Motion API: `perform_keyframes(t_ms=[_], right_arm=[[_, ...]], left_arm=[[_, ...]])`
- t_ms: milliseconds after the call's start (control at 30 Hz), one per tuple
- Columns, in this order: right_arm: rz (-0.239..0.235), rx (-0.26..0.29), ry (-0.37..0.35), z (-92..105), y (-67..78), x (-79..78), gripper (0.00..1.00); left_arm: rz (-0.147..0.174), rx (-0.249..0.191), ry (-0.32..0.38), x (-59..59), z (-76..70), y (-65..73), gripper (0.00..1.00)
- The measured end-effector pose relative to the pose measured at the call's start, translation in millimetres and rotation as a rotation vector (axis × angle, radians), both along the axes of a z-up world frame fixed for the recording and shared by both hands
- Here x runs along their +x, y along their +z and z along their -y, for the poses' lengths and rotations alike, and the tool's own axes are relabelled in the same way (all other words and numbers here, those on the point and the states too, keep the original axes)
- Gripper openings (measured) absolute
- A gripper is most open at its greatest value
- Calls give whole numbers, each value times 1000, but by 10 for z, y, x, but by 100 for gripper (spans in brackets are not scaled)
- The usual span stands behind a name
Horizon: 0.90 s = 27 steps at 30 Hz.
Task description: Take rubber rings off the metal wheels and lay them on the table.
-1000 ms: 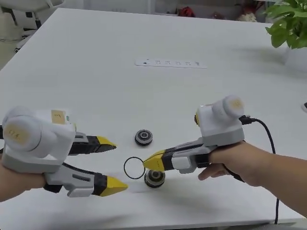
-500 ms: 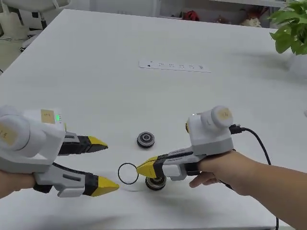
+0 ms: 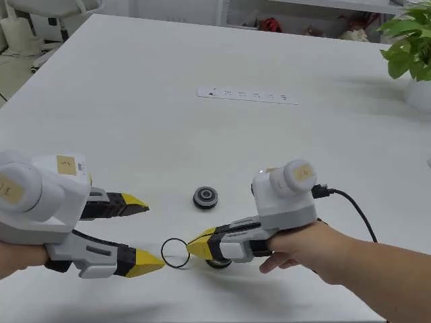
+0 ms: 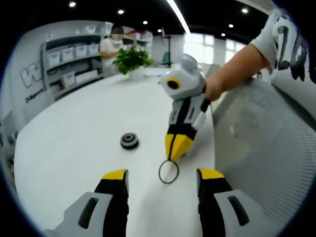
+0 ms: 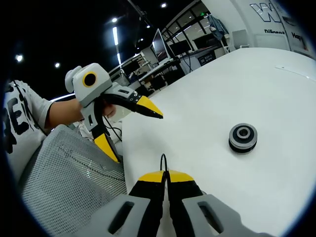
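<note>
My right gripper (image 3: 194, 247) is shut on a thin black rubber ring (image 3: 175, 253), held low over the table (image 3: 135, 121) near its front edge. The ring (image 4: 168, 172) hangs just ahead of my open left gripper (image 4: 163, 175), between its yellow tips. Seen from the right gripper (image 5: 163, 175), the ring (image 5: 163, 162) is edge-on at the shut tips. A metal wheel (image 3: 205, 197) with a dark rubber ring on it stands farther back, also seen as the wheel (image 5: 242, 137). A second wheel (image 3: 219, 263) is mostly hidden under the right gripper. The left gripper (image 3: 145, 232) holds nothing.
A white power strip (image 3: 246, 95) lies mid-table. A potted plant (image 3: 411, 40) stands at the far right. The right gripper's black cable (image 3: 357, 208) trails right. A grey mesh chair (image 5: 64, 177) sits at the table's near edge.
The right gripper has carried the ring a little to the left, away from the wheel beneath it and closer to the left gripper's tips. The left gripper stays open.
</note>
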State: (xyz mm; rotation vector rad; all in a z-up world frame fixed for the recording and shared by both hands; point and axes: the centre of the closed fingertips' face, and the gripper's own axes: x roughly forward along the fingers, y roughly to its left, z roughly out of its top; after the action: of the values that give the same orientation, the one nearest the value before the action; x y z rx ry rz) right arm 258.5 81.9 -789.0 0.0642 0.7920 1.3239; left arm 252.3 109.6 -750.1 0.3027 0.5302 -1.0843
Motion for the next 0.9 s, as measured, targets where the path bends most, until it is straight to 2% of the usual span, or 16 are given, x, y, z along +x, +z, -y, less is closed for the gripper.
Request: perform_keyframes(t_ms=[133,333,633,900], right_arm=[[22,-11,5,8,-17,9,1],[47,-19,7,23,-25,29,8],[79,-12,13,46,19,60,17],[106,-2,4,98,78,128,20]], left_arm=[[-4,2,2,-11,-11,-14,57],[-10,6,3,-12,-17,-30,57],[-15,9,-1,3,5,-26,57],[-25,10,-7,19,47,-42,56]])
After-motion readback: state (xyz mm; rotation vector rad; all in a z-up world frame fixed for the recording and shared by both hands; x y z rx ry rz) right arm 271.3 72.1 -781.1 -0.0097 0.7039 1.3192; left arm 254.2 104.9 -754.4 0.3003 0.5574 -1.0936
